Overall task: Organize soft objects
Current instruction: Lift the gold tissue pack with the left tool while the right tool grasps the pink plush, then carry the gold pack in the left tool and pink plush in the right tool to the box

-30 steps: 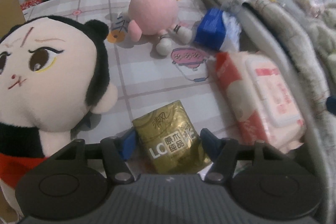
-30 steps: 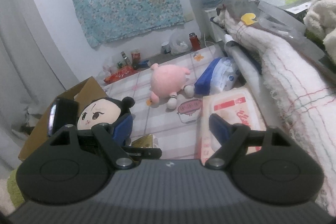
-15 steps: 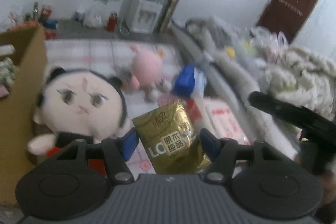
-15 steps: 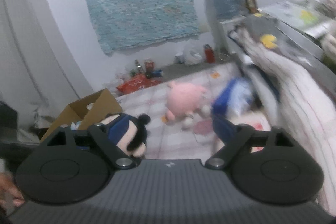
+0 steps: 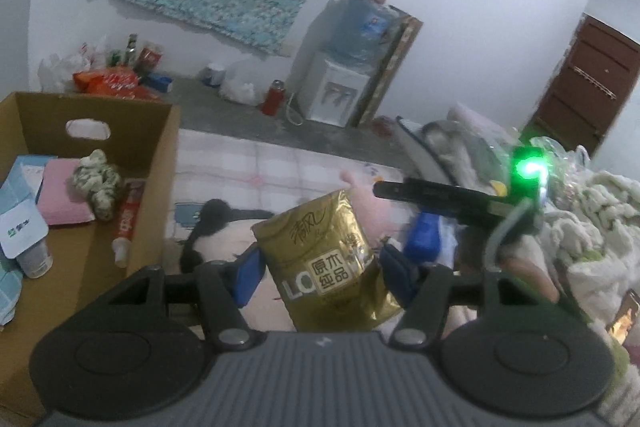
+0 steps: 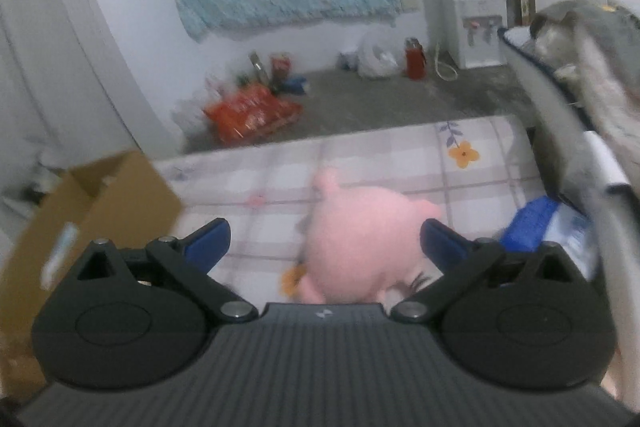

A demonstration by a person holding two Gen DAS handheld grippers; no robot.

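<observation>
Left claw (image 5: 320,267), clenched on the gold pack (image 5: 326,263), has lifted it off the mat toward the box (image 5: 156,163); right claw (image 6: 324,243), released, now over the pink plush (image 6: 360,247).

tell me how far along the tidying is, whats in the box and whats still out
Partly done. The cardboard box already holds a pink pack, a crumpled cloth and a tube. In hand: the left tongs grip the gold tissue pack, lifted beside the box. Left: the pink plush, under the open right tongs, the black-haired doll and the blue pack lie on the mat.
</observation>
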